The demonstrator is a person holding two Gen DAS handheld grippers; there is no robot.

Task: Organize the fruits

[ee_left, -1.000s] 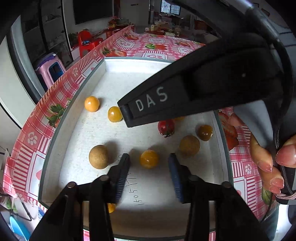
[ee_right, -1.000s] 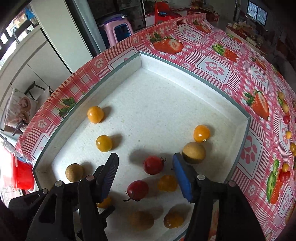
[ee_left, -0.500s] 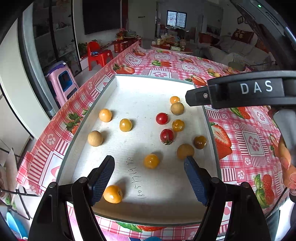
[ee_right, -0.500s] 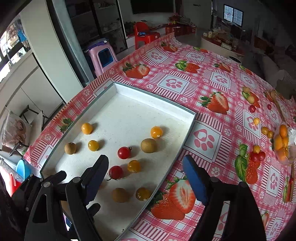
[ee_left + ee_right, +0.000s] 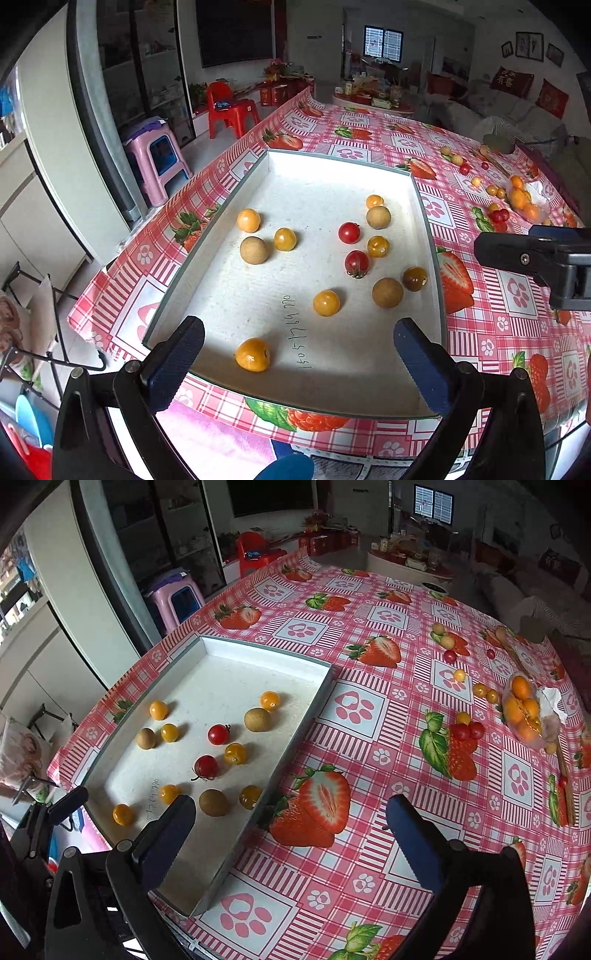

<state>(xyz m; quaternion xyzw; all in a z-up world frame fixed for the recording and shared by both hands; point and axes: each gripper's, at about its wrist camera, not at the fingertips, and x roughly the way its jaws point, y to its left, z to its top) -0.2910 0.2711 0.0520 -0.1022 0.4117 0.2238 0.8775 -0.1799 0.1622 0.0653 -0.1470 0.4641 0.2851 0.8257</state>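
Both my left tongs (image 5: pixel 297 360) and right tongs (image 5: pixel 290 829) are opening, empty. About a dozen fruits sit in the tray (image 5: pixel 295 734); loose fruits (image 5: pixel 467 731) remain on the counter (image 5: pixel 369 709) toward two o'clock.

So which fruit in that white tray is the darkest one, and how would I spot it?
Start at the white tray on the strawberry tablecloth and follow its right-hand wall toward the near end. The dark amber tomato lies close to that wall, just beside a brown longan. It is browner than the bright yellow and red tomatoes, yet glossy, unlike the matte longan.
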